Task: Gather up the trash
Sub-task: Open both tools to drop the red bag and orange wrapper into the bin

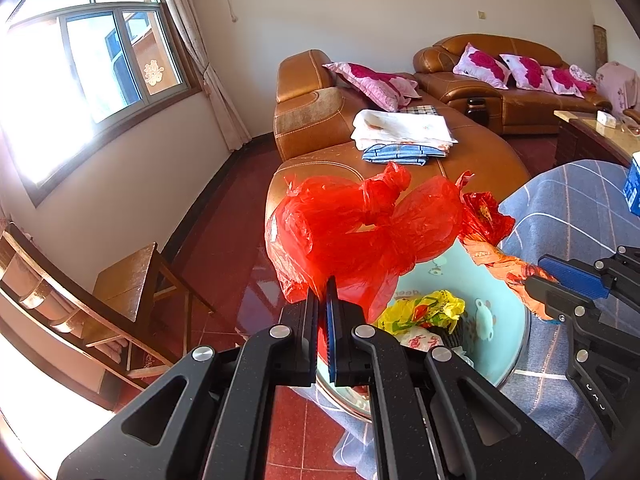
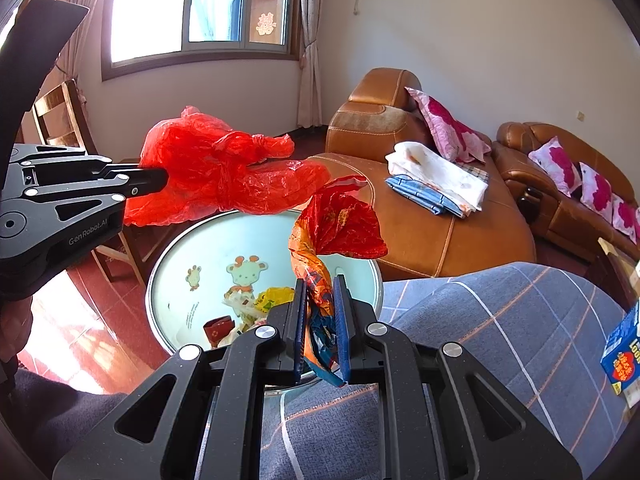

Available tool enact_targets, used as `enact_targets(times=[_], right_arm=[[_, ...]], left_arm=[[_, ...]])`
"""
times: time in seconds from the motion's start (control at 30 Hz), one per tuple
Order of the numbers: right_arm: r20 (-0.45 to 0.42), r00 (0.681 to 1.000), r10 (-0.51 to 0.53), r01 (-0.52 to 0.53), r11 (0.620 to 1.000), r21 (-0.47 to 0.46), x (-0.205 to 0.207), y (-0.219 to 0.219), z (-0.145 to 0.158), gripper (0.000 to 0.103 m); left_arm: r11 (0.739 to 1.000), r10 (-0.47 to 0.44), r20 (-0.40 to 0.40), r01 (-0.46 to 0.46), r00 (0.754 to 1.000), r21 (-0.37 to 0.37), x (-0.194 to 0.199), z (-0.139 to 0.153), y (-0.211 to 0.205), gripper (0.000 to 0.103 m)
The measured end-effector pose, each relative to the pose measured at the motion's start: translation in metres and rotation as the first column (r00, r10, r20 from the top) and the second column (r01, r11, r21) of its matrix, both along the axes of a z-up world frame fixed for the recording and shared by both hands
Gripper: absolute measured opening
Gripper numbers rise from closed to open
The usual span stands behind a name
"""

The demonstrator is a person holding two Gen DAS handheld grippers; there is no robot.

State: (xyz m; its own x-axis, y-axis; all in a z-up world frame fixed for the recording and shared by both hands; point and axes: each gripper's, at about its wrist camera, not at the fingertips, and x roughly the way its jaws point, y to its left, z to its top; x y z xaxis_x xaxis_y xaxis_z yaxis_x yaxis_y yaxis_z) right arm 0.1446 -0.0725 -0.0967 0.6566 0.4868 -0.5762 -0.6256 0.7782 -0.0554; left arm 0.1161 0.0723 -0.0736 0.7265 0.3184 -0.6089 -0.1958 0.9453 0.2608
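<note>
Beside leather sofa (image 1: 460,152), red-tiled floor (image 1: 224,216)

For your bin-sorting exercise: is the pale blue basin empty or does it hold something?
Holding trash: the basin has a yellow wrapper and other scraps inside.

Blue box (image 2: 624,354) cut off by right frame edge, print unreadable. Basin (image 1: 502,292) bottom partly hidden under trash and red bag (image 1: 352,228). Wrapper (image 2: 320,336) tail hidden between jaws. Window (image 1: 60,92) view blown out.

Left claw (image 1: 322,300) clamped shut, right claw (image 2: 322,312) pinched nearly closed
</note>
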Motion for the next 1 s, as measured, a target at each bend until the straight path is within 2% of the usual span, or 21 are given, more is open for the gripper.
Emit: enact_targets(times=[0.87, 1.0], right_arm=[[0.012, 1.000, 0.017, -0.016, 1.000, -0.013, -0.0040, 0.0009, -0.0015, 0.014], [0.009, 1.000, 0.021, -0.020, 1.000, -0.017, -0.0034, 0.0020, -0.0009, 0.014]], left_arm=[[0.999, -0.001, -0.001, 0.001, 1.000, -0.033, 0.0002, -0.0004, 0.0051, 0.003], [0.999, -0.019, -0.008, 0.019, 1.000, -0.050, 0.0036, -0.0014, 0.0036, 0.007]])
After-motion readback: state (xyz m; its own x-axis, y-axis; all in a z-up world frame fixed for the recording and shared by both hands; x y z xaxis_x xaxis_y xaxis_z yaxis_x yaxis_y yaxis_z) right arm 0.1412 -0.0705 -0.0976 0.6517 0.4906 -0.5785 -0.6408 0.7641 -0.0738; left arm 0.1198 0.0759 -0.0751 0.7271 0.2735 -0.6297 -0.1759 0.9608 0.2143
